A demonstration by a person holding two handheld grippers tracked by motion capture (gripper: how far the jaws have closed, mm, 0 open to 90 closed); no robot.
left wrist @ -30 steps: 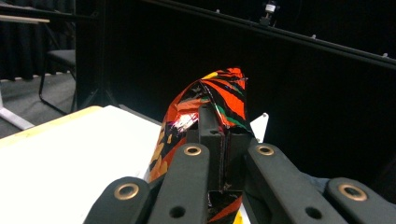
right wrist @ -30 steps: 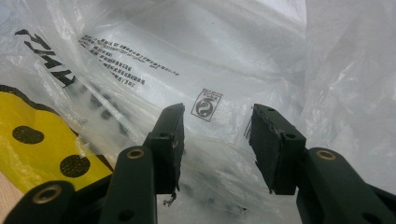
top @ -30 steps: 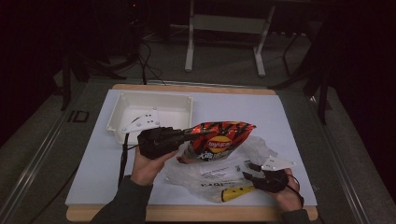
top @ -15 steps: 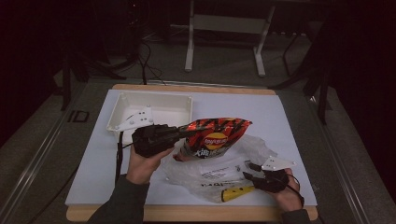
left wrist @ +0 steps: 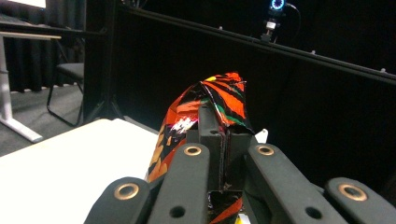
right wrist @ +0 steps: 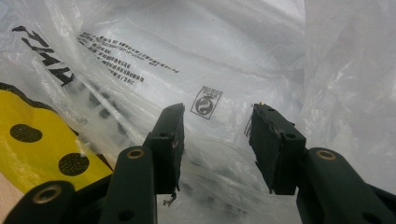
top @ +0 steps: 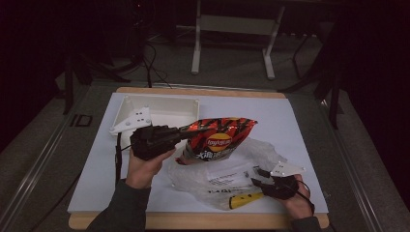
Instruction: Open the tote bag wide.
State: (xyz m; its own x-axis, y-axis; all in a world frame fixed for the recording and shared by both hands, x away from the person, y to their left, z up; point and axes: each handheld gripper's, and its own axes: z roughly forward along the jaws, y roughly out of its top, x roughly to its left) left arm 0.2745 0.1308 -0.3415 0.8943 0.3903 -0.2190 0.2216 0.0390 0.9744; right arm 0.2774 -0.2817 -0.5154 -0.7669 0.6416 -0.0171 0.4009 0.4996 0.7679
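Chip bag (top: 220,140) above table edge (top: 203,221)

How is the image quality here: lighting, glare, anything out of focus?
High view: dim, surroundings nearly black, only the white table top lit. Left gripper view: dark backdrop, a small glare spot on the red and orange foil chip bag; the near black jaws are soft. Right gripper view: bright, with sheen on the clear printed plastic bag; its print is sharp, while the yellow black-dotted item behind the plastic is blurred.
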